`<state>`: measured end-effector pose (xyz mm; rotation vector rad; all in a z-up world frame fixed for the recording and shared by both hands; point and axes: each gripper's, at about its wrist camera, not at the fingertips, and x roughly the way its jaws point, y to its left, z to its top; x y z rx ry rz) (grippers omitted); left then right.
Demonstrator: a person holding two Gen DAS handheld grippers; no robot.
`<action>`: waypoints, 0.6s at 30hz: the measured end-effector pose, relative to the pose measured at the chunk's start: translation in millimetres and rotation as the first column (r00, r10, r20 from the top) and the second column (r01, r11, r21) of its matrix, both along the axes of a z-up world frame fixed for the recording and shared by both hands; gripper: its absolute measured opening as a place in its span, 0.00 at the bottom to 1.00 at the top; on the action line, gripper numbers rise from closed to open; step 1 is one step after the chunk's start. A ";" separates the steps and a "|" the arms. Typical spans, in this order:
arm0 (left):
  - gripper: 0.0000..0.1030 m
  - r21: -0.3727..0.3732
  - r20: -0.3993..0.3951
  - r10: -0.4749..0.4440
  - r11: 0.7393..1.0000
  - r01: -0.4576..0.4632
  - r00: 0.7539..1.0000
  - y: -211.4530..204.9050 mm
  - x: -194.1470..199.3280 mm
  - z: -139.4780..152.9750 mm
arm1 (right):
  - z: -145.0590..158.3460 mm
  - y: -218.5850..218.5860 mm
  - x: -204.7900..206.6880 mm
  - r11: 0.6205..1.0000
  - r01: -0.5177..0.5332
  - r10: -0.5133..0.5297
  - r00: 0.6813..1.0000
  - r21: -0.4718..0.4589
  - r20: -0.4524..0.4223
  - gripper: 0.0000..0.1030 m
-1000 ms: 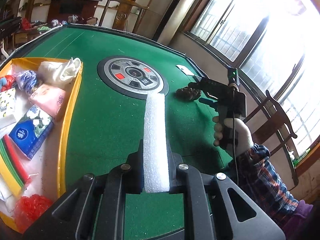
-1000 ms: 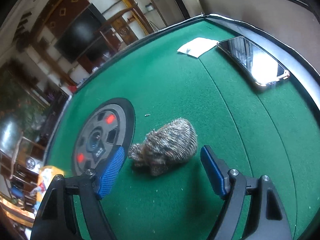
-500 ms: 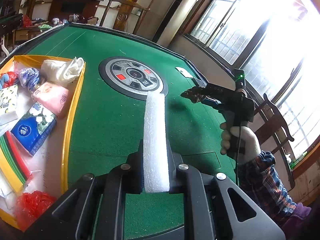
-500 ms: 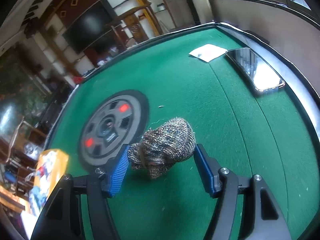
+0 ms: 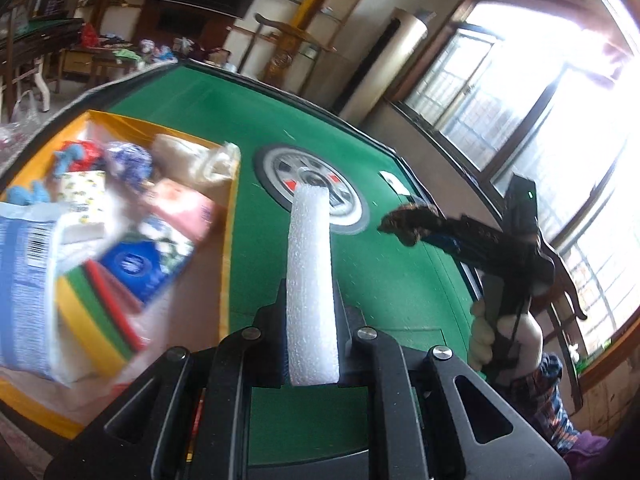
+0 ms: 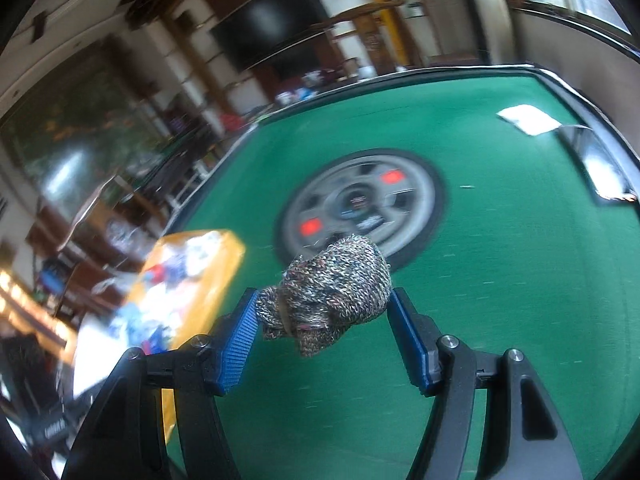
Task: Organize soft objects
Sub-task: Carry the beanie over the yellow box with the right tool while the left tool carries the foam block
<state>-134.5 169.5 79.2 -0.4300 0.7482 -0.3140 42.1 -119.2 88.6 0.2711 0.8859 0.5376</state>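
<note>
Now that the right claw [image 6: 324, 330] has squeezed shut on the knitted sock ball [image 6: 332, 284] and lifted it off the green bench [image 6: 500, 280], it can go to the yellow tray [image 5: 230, 216]; the left claw [image 5: 312, 320] is clamped on a white foam strip [image 5: 312, 280] in the air.

The green felt-topped bench [image 5: 192, 120] carries a round grey dial panel [image 5: 316, 188] at its middle. Left of the panel, at the bench's left edge, sits a yellow rectangular tray [image 5: 226, 264] holding packets and cloth items, among them a blue tissue packet [image 5: 140, 264] near its right wall. A white paper slip [image 6: 528, 119] lies beyond the panel toward the far right corner, with a flat black phone [image 6: 600, 168] just beside it along the right rim. The white foam strip [image 5: 312, 280] sits in the left claw [image 5: 312, 336], above the bench, pointing at the panel. The speckled knitted bundle [image 6: 332, 292] sits between the right claw [image 6: 324, 344] pads, raised over the bench, right of the tray and nearer than the panel.
</note>
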 end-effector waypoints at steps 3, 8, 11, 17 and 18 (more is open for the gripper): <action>0.12 -0.018 0.014 0.064 0.998 -0.064 0.998 26.3 -5.7 3.9 | 2.5 27.2 -6.9 0.998 -0.060 0.060 0.998 -0.006 0.012 0.58; 0.12 -0.037 0.032 0.179 0.983 -0.178 0.983 72.3 -14.6 7.5 | 3.2 73.5 -19.3 0.986 -0.164 0.164 0.986 -0.001 0.010 0.58; 0.12 -0.048 0.022 0.236 0.971 -0.235 0.972 96.0 -13.8 4.6 | 0.4 97.7 -23.0 0.976 -0.219 0.219 0.976 0.009 -0.005 0.58; 0.12 -0.077 -0.008 0.303 0.950 -0.302 0.953 126.2 -14.5 -8.2 | -12.5 160.5 -44.0 0.928 -0.371 0.370 0.928 -0.020 -0.039 0.58; 0.12 -0.078 -0.009 0.308 0.948 -0.308 0.951 128.6 -14.3 -10.2 | -14.7 170.5 -48.6 0.918 -0.395 0.394 0.918 -0.033 -0.041 0.58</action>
